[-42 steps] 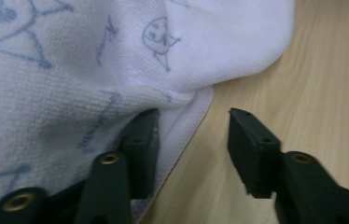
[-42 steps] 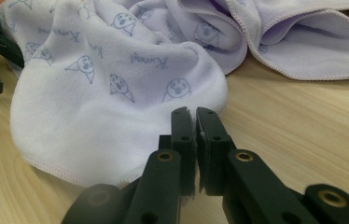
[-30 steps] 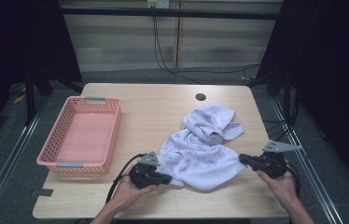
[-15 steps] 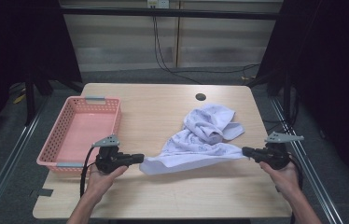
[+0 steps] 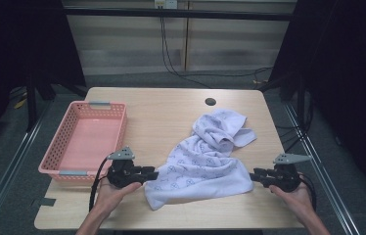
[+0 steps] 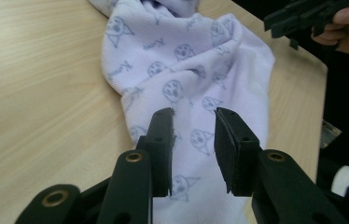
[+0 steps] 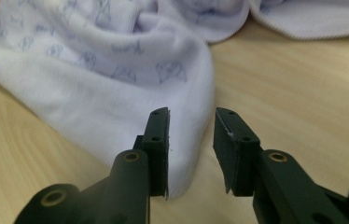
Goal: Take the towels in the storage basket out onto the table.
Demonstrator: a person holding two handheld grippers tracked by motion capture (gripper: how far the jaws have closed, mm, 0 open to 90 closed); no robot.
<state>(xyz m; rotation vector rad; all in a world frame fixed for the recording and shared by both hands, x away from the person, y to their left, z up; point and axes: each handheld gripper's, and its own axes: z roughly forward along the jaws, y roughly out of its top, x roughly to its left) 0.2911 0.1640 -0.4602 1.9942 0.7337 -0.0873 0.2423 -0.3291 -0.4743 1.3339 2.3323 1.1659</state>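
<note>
Wooden table (image 5: 171,117), pink basket (image 5: 85,142) sitting at its left. High view: towel (image 5: 200,166), stretched taut half a second ago, is now lying slack and rumpled mid-table; bare wood all around. Left gripper view: left gripper (image 6: 193,140) hovering spread over towel's printed end. Right gripper view: right gripper (image 7: 191,140) hovering spread at towel's corner.

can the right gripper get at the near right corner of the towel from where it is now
Probably yes. The right gripper has its jaws open, level with the towel corner, and only bare table lies around it.
</note>
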